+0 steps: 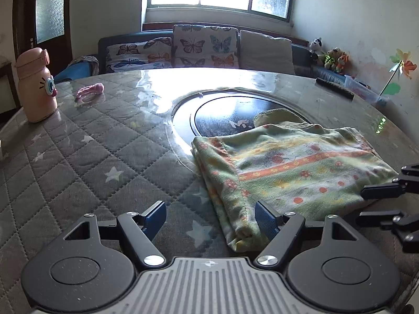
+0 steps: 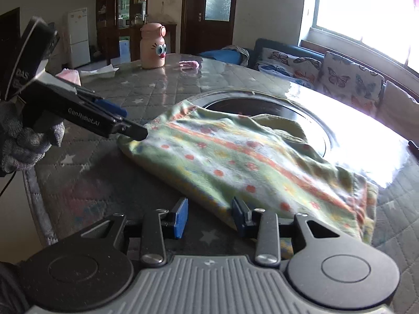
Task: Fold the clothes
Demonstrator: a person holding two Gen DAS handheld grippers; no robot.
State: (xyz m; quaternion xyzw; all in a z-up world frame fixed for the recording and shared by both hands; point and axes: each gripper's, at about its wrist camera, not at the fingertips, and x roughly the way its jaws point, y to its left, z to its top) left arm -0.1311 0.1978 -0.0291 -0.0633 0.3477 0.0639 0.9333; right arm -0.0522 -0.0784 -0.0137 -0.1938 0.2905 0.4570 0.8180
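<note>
Garment [image 1: 293, 167] folded on quilted table [image 1: 78, 162] (floral, green), both grippers' jaws apart, gripping nothing

In the left wrist view, bare quilted worktop [image 1: 78, 162] lay open across the left and centre, blocked only by the pink bottle [image 1: 36, 89] at upper left and the folded green garment [image 1: 293, 167] at right.

Folded garment [image 1: 296, 167] on table [image 1: 86, 162]
</note>
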